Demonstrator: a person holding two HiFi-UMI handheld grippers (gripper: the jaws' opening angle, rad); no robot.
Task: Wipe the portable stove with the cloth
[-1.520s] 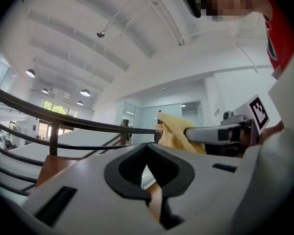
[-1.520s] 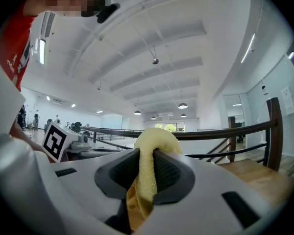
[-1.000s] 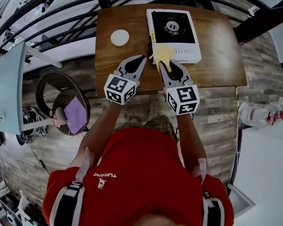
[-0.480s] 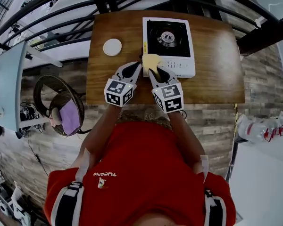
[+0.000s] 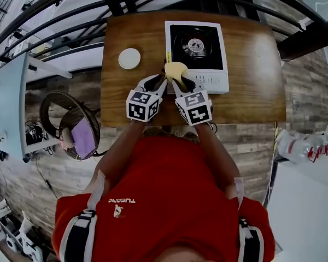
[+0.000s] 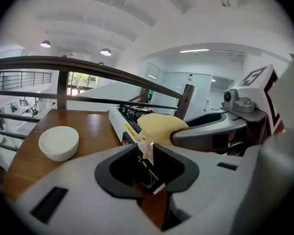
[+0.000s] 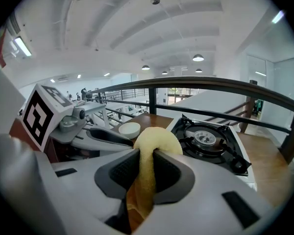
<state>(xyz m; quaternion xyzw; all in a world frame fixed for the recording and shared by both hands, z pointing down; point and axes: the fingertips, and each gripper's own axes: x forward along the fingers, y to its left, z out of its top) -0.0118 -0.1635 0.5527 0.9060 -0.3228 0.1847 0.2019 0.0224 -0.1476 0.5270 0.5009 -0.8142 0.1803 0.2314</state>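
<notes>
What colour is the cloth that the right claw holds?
Pale yellow; the cloth shows best in the right gripper view.

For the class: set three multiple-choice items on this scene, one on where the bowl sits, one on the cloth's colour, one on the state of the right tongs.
1. In the head view, where is the white bowl relative to the portable stove? A on it; B to its left, on the table; C behind it.
2. The cloth is: A yellow; B green; C black.
3. The right tongs are: A open and empty; B shut on the bowl; C shut on the cloth.
Key: 1 B, the bowl sits apart from the stove on bare wood; 2 A, both gripper views show yellow; 3 C, the jaws pinch a fold of the cloth.
</notes>
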